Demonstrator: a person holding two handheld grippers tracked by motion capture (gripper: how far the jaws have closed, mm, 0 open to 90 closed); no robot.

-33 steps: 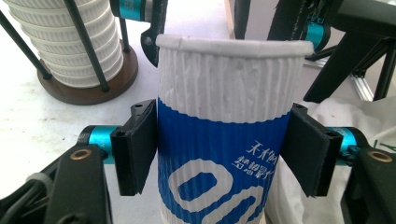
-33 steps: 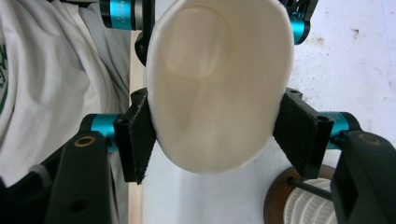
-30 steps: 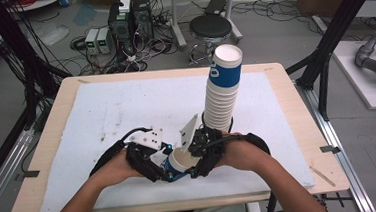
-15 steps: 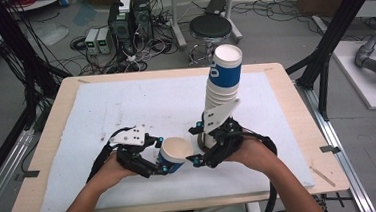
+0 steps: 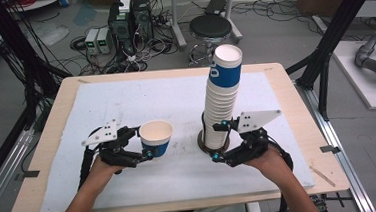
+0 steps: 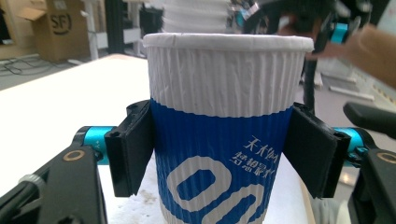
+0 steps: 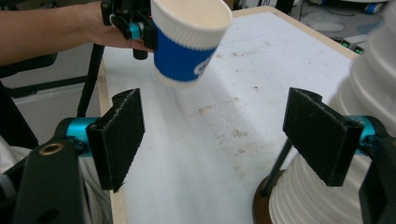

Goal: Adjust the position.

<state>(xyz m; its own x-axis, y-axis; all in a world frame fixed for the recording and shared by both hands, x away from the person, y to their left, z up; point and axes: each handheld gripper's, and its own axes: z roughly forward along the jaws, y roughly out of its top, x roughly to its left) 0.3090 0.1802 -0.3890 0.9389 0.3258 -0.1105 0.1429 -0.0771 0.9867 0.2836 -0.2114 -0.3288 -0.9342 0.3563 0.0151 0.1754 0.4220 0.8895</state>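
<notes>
My left gripper (image 5: 146, 151) grips one single paper cup (image 5: 156, 137), pads pressed on its blue band, at the left-near part of the white mat (image 5: 126, 105). One tall cup stack (image 5: 221, 98) stands to the right on one dark round base (image 5: 202, 142). My right gripper (image 5: 217, 143) sits just beside the stack's foot; its jaws have just opened wide and hold nothing.

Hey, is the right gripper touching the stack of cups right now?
Apart. In the right gripper view the right gripper stands open with white mat between its pads, and the cup stack sits beyond the right-hand pad, outside the jaws.
</notes>
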